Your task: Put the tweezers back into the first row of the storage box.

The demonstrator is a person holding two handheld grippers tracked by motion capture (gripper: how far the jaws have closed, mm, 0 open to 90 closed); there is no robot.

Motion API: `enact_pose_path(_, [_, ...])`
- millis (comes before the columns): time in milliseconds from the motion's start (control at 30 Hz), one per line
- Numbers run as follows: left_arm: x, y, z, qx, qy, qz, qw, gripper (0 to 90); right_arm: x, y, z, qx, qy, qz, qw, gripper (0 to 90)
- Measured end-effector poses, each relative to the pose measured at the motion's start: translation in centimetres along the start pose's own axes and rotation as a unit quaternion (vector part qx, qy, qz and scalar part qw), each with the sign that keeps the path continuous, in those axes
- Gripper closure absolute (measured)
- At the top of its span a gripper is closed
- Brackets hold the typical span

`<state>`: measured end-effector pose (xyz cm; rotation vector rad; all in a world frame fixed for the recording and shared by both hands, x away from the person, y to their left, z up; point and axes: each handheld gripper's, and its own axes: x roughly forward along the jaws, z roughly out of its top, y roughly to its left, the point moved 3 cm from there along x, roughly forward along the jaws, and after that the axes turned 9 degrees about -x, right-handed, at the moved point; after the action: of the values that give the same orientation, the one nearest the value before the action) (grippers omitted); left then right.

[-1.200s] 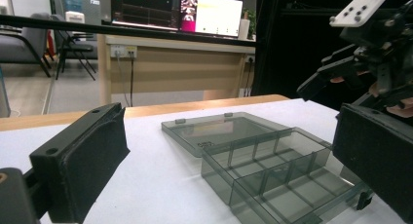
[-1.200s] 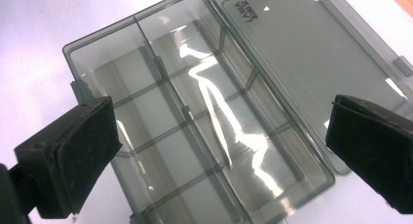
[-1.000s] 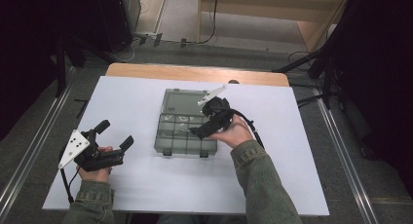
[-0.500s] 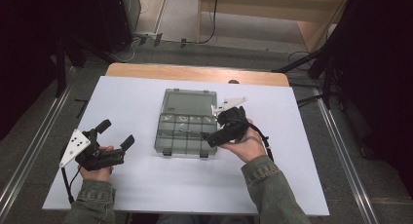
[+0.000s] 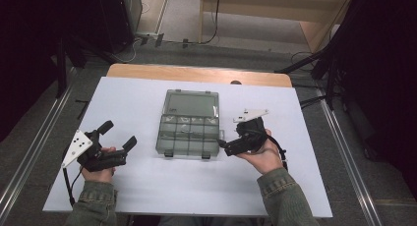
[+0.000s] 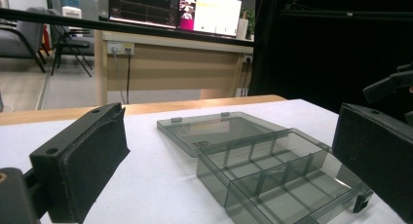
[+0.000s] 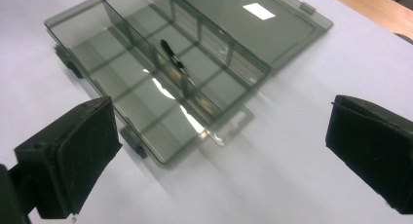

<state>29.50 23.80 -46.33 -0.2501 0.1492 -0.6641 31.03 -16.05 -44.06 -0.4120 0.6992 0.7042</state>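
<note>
A smoky clear plastic organizer box (image 5: pixel 189 137) lies open in the middle of the white tabletop (image 5: pixel 147 186), its lid (image 5: pixel 192 104) folded flat on the far side. Its divided compartments (image 7: pixel 146 78) look empty. My left gripper (image 5: pixel 117 134) rests at the table's near left, open, a short way left of the box (image 6: pixel 272 170). My right gripper (image 5: pixel 230 136) is open just off the box's right near corner, jaws pointing toward it. In the right gripper view the gripper's (image 7: pixel 219 151) pads stand wide apart with bare table between them.
A wooden strip (image 5: pixel 196 74) runs along the table's far edge. Metal rails (image 5: pixel 344 152) flank the table on the floor. Beyond the table the left gripper view shows a desk with monitors (image 6: pixel 175 9); the other gripper (image 6: pixel 389 85) is at its right edge.
My right gripper has drawn back from over the box's right side to the table just right of it. The left gripper has stayed put.
</note>
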Motion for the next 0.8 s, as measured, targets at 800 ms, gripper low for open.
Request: enact_pose_path(800, [0.0,0.1,0.0,0.002,0.002,0.004,1.0000,0.0,-4.5,-2.0,-6.9,0.079,-0.053,-0.064,0.9934,0.0])
